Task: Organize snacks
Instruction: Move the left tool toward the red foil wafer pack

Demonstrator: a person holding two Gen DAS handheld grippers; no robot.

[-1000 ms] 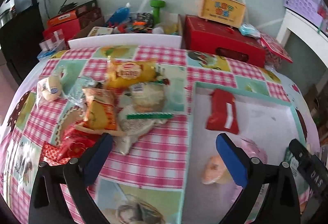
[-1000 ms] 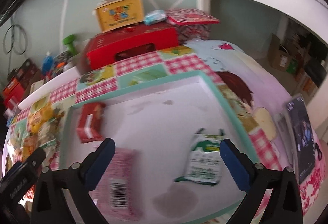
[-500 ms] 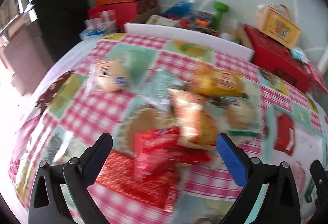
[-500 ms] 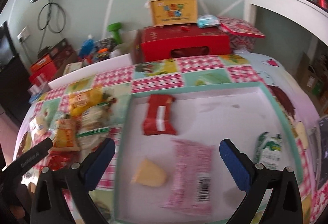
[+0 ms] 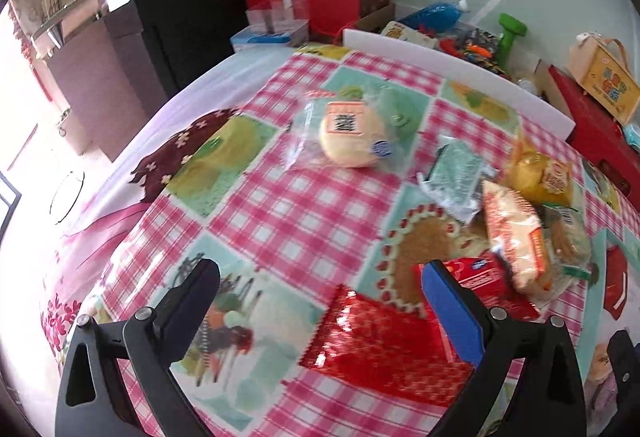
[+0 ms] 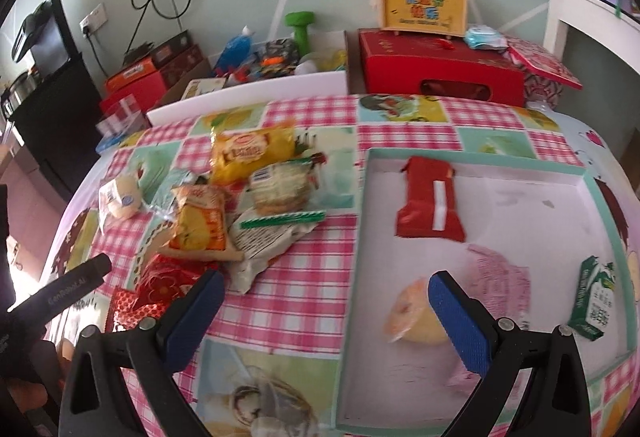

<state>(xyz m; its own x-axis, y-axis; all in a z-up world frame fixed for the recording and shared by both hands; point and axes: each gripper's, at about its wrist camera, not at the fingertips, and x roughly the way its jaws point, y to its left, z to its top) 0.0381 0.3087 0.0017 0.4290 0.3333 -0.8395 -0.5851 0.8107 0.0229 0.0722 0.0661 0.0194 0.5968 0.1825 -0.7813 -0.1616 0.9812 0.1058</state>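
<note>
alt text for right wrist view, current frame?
Open right hand-held gripper hangs empty over a checked tablecloth, between a snack pile on its left and a shallow tray on its right. The tray holds a red packet, pink packet, yellow snack and green carton.

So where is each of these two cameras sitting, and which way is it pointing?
Left wrist: rides on the left gripper, looking along its open fingers over the checked tablecloth at the bagged bun and the snack pile; only that gripper shows.
Right wrist: rides on the right gripper, facing the far wall over the white tray and its red packet; the other gripper's handle pokes in at the left edge.
Shared: the bun, the yellow bag, the green dumbbell.
</note>
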